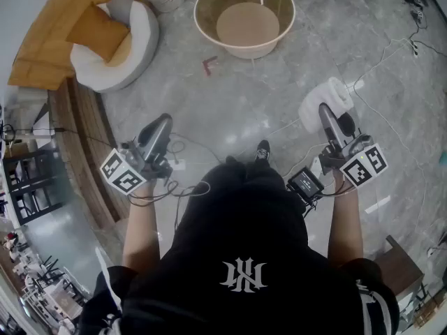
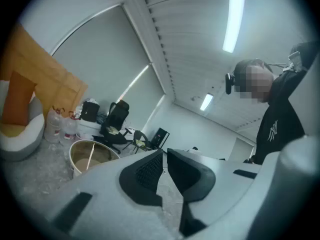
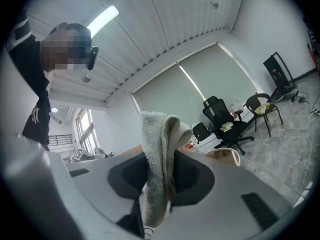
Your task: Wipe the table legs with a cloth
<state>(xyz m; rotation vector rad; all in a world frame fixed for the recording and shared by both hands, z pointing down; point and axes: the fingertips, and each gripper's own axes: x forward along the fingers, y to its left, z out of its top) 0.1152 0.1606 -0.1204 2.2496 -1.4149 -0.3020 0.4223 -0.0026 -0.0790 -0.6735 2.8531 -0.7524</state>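
Note:
A white terry cloth (image 1: 328,98) hangs folded from my right gripper (image 1: 325,112), which is shut on it and held over the floor at the right. In the right gripper view the cloth (image 3: 158,134) stands up between the dark pads of that gripper (image 3: 160,168). My left gripper (image 1: 161,123) is raised at the left, and its jaws (image 2: 165,158) are together with nothing between them. Both point up and away from the body. No table leg shows clearly in any view.
A round beige tub (image 1: 244,44) with a stick in it stands ahead on the marble floor, also in the left gripper view (image 2: 82,156). A white round seat (image 1: 140,47) with an orange cushion is at the far left. Cables (image 1: 391,54) trail across the floor. A wooden edge (image 1: 80,142) runs along the left.

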